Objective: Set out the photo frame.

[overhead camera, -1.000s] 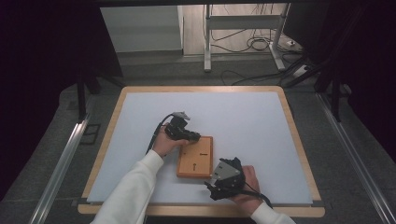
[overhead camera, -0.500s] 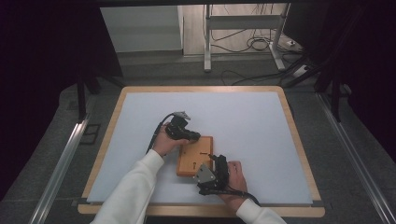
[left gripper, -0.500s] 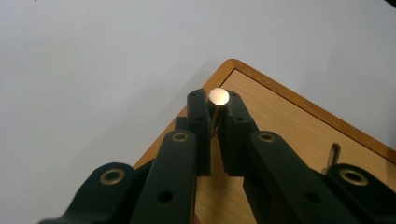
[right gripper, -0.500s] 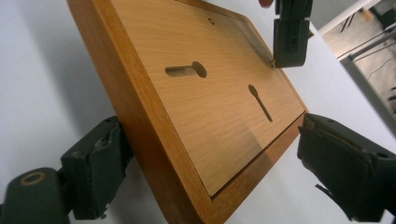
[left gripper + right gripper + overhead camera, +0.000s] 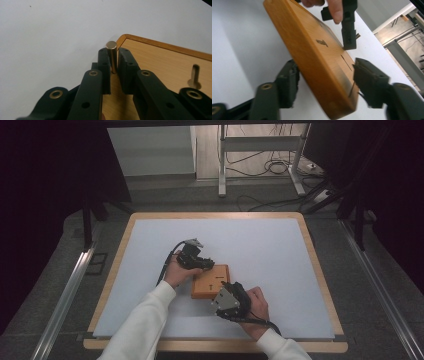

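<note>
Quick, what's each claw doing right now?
Left gripper: closed on the brass pin at the wooden block's corner.
Right gripper: open, jaws straddling the wooden block.

Brass pin (image 5: 111, 56) stands upright in orange wooden board (image 5: 210, 281).

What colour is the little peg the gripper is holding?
Shiny brass-gold; the peg shows best in the left gripper view.

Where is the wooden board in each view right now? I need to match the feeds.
High view: wooden board lies low of centre, between both grippers.
Left gripper view: right half, beyond the jaws.
Right gripper view: runs from top left to bottom centre, between the jaws.
Shared landmark: the keyhole slot cut in the board's face.
</note>
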